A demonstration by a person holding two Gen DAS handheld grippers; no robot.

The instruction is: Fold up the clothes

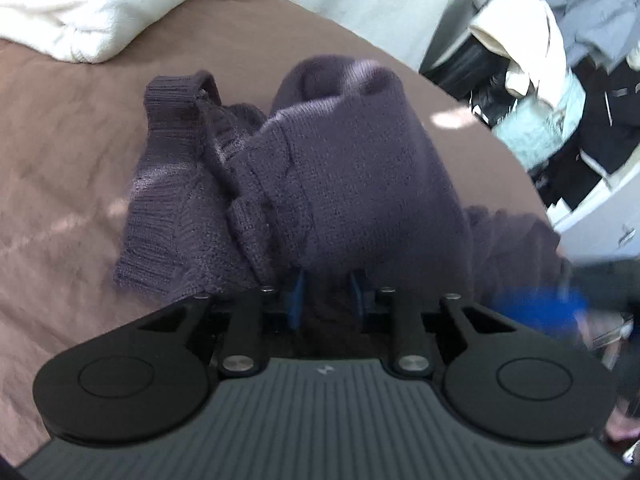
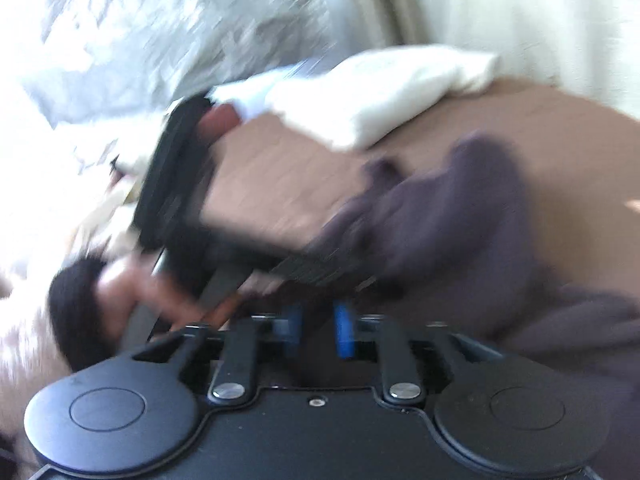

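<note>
**Sweater bunched on the bed**

On the brown bedsheet [image 1: 80,120], below the white duvet [image 1: 100,8], the purple knit sweater [image 1: 340,152] lies crumpled. My left gripper [image 1: 326,292] pinches its near edge for lifting; my right gripper [image 2: 318,328], blurred, stands parted, apparently empty.

Brown bedsheet [image 1: 72,152]; white duvet [image 1: 100,4] bunched at far edge; cluttered clothes heap [image 1: 572,92] beside bed.
</note>
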